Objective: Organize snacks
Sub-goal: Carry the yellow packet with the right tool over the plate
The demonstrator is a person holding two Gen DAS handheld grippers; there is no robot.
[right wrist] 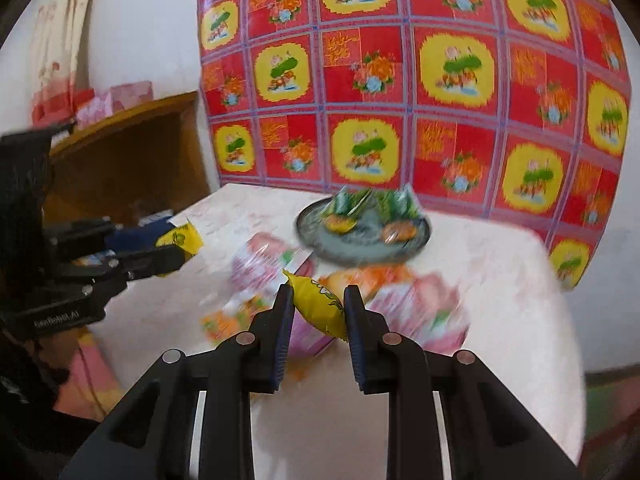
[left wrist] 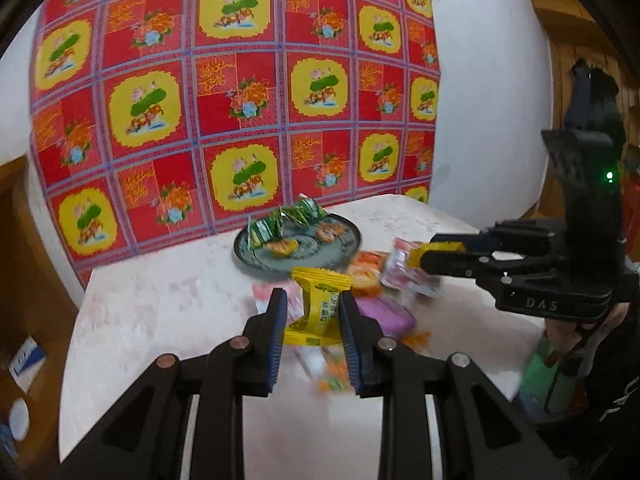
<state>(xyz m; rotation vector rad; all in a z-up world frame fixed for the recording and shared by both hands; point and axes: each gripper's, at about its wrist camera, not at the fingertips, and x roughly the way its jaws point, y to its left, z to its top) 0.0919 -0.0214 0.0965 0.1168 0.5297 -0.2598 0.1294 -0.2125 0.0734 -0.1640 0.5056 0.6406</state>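
Both grippers hold a yellow snack packet clear of the pale table. In the left wrist view, the left gripper fills the lower middle of the frame, its jaws pinching a yellow packet with green print by its sides, the packet standing upright between the blue ribbed pads. At the right edge of that frame the right gripper reaches in from the side, with a second yellow packet caught at its tip.

In the right wrist view the same pairing shows from the other side. The right gripper sits at lower centre, jaws closed on its yellow packet, which hangs tilted between them. The left gripper comes in from the left edge with its packet sticking out past the tip.

Beneath both, a heap of loose snacks in pink, orange and purple wrappers lies blurred on the table. Just behind the heap, toward the upper middle, is a dark round plate carrying green foil packets and a couple of orange wrapped pieces. A red and yellow flowered cloth hangs on the wall behind the table.
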